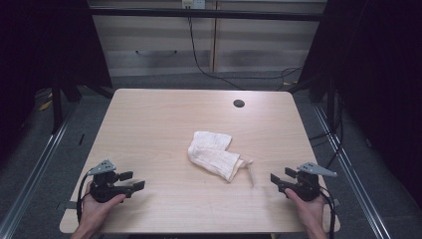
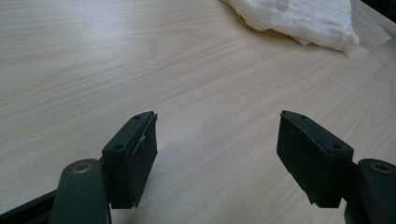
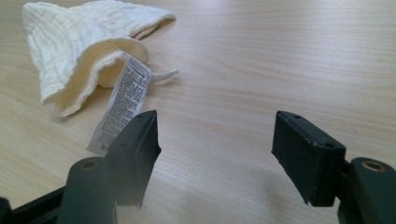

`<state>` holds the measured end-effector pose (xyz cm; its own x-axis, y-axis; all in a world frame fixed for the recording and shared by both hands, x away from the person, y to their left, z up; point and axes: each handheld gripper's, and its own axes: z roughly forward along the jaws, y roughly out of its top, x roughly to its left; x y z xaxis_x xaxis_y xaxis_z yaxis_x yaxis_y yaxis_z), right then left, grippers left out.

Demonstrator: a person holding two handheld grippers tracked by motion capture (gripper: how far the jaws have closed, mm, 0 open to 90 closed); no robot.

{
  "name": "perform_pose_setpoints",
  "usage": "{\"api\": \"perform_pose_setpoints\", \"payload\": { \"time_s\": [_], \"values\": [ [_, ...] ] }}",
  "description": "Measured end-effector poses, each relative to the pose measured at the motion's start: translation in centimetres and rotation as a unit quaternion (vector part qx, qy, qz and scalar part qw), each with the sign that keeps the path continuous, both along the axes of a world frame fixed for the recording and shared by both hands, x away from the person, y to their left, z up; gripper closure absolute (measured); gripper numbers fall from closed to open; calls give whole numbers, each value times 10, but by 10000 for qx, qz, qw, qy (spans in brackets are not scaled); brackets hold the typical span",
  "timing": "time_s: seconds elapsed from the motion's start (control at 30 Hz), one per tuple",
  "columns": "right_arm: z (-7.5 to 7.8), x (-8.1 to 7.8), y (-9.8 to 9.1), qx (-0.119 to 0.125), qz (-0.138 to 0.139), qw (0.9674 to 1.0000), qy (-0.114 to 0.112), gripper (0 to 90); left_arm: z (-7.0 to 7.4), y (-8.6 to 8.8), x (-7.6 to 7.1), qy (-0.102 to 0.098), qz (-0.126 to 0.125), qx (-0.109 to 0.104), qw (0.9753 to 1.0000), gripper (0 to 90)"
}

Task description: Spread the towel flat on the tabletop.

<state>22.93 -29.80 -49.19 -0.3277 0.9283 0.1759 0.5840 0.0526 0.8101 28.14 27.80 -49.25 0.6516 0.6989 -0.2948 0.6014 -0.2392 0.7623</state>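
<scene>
A folded white muslin cloth (image 1: 215, 155) is seen lying near the middle of the wooden bench (image 1: 149, 124), its care label (image 3: 120, 107) pointing toward the right gripper (image 1: 276, 180). Both that gripper and the left gripper (image 1: 134, 180) are held low at the near corners, well apart from the cloth, with fingers (image 2: 133, 156) spread wide and nothing between them.

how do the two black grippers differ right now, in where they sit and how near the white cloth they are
The left black gripper sits at the table's near left corner, the right black gripper at its near right. The right one is closer to the crumpled white cloth, with the cloth's printed care label just ahead of its jaws; the left one faces mostly bare pale wooden table. Both are hand-held, open and empty.
</scene>
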Motion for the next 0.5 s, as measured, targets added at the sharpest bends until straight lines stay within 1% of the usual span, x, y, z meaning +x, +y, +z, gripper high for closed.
{"api": "perform_pose_setpoints", "payload": {
  "time_s": [0.1,0.13,0.2,0.27,0.3,0.37,0.4,0.47,0.5],
  "values": [
    [0,0,0,59,30,10000,4,328,-1,1,1,13,25,-6,10000,289],
    [-1,0,-1,108,126,9999,-1,346,-1,1,2,9,29,3,10000,289],
    [0,-1,-1,127,169,9998,-37,359,-1,0,2,13,79,0,10000,289],
    [1,-1,0,123,242,9996,-34,367,-1,0,3,-2,75,32,10000,289],
    [3,0,1,169,354,9992,-16,374,-2,-1,2,9,65,26,10000,288],
    [5,1,2,192,477,9987,7,417,-2,-2,2,1,37,59,10000,288],
    [5,1,2,192,477,9987,7,417,-1,-2,1,7,41,73,10000,288],
    [8,2,4,205,577,9981,-4,437,0,-2,1,-30,-29,61,10000,288],
    [10,3,6,238,675,9974,34,451,0,-2,0,-51,-23,51,10000,288]
  ]
}}
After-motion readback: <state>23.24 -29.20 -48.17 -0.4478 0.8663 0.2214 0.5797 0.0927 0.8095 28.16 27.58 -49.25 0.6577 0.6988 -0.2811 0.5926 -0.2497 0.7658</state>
